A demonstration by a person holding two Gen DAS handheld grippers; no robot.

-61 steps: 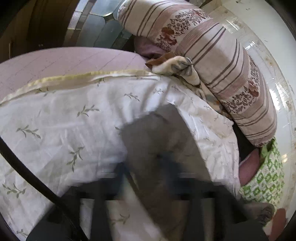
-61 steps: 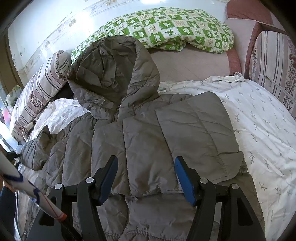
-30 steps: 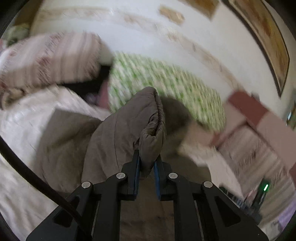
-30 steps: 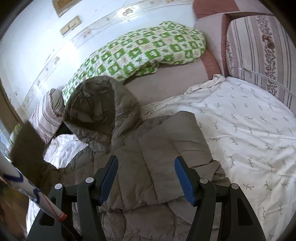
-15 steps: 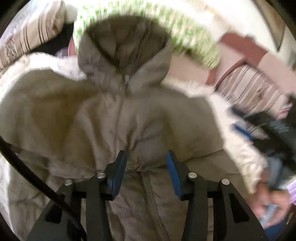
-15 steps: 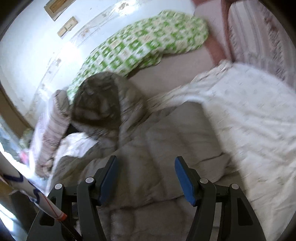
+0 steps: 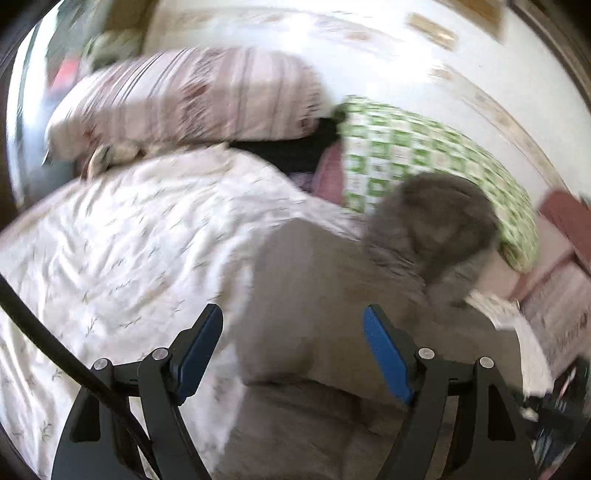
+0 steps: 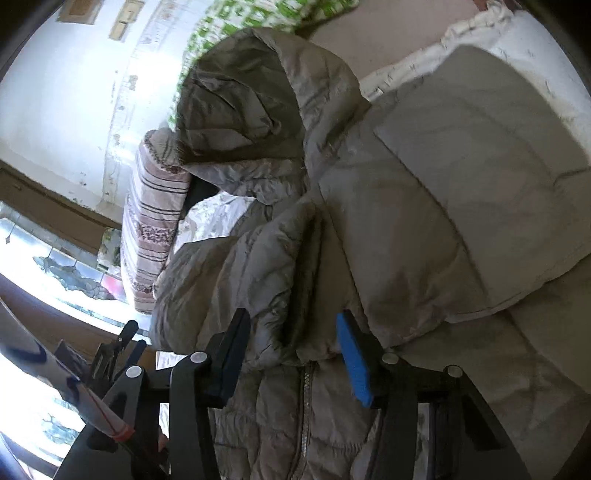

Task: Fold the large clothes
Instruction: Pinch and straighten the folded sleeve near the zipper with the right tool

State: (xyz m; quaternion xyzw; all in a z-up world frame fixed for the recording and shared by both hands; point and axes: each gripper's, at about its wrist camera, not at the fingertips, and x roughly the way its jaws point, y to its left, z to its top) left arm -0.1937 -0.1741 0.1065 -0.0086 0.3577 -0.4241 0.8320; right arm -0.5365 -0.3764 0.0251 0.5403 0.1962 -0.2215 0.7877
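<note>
Lying on bedspread [image 7: 122,236], jacket [image 8: 406,206] (apparently folded); both grippers gape.

Pretty lived-in bedroom here. There's a white wall [image 7: 480,55] with scuffed, peeling patches and a couple of small frames [image 8: 122,26] hung up high. Bright daylight pours through a window [image 8: 66,273] with a wooden frame. The bed has a white leaf-print sheet [image 7: 129,240], a striped bolster [image 7: 192,99] and a green checked pillow [image 7: 424,158] against the wall.

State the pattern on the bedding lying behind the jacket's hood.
Green and white checks on the quilt, clearest in the left wrist view.
</note>
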